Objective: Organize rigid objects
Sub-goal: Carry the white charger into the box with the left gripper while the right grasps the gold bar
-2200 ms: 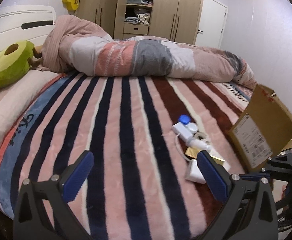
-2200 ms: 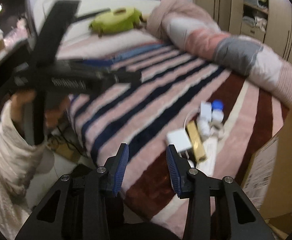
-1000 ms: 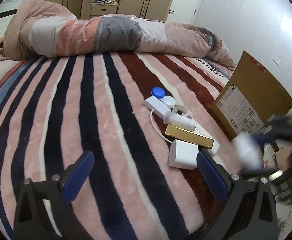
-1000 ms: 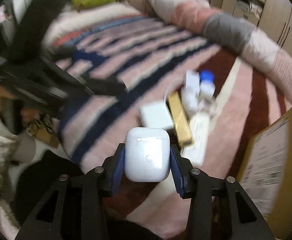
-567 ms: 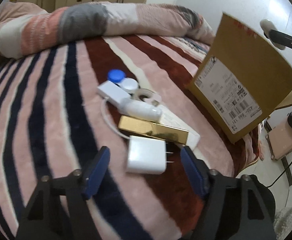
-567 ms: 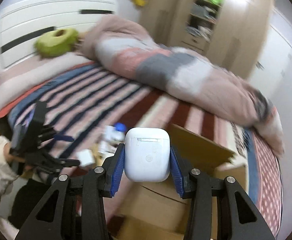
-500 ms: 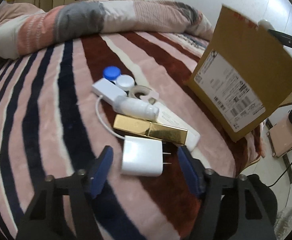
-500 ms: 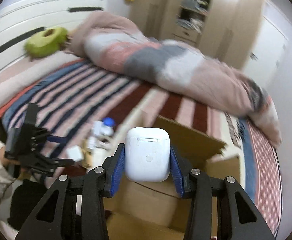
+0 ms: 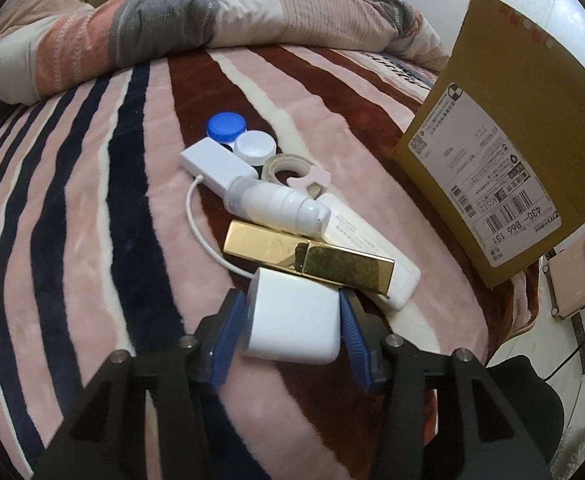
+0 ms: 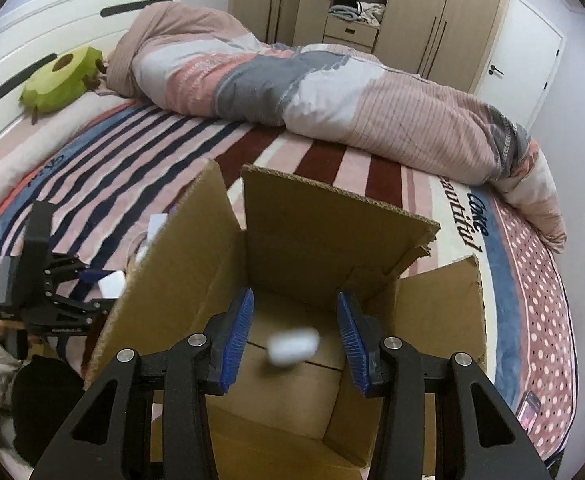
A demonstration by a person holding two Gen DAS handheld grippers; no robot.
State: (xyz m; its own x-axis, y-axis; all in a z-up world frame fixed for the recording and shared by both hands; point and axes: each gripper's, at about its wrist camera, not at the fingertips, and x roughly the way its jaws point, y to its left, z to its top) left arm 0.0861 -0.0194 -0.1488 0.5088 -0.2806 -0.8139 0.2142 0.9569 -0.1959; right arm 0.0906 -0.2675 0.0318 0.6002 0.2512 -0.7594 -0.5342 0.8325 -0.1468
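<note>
Left gripper point(image 9: 292, 328) was seen low over the striped blanket point(image 9: 92, 200) on the bed, blue fingers point(image 9: 228, 332) clamped on a white charger block point(image 9: 292, 326), one pad on each side face. Charger's far edge lay just beside a gold bar-shaped box point(image 9: 308, 256). A thin white cable point(image 9: 196, 224) ran past the gold box up to a flat white adapter point(image 9: 216, 164).

Rest of the pile, all close together on the blanket:
- white pump bottle point(image 9: 276, 204) lying on its side, resting over the adapter and the gold box
- long white tube point(image 9: 368, 248) behind the gold box, partly hidden by it
- tape roll point(image 9: 288, 168) touching the bottle
- blue cap point(image 9: 226, 127) and white cap point(image 9: 256, 148) side by side at the far end

Cardboard box point(image 9: 504, 160) with a shipping label stood at the bed's right edge, near the pile.

Right gripper point(image 10: 294, 340) was held above the same cardboard box point(image 10: 324, 232), flaps up, fingers point(image 10: 236, 332) wide apart with nothing between the pads. A small white case point(image 10: 292, 345) was seen blurred between the fingers and the box floor; whether it was resting on the bottom could not be told. A rolled quilt point(image 10: 292, 80) lay across the far side of the bed, a green plush toy point(image 10: 58, 80) near the headboard, a wardrobe point(image 10: 372, 8) behind. The left gripper point(image 10: 88, 284) with the charger point(image 10: 112, 283) was visible at the left edge of the right wrist view.
</note>
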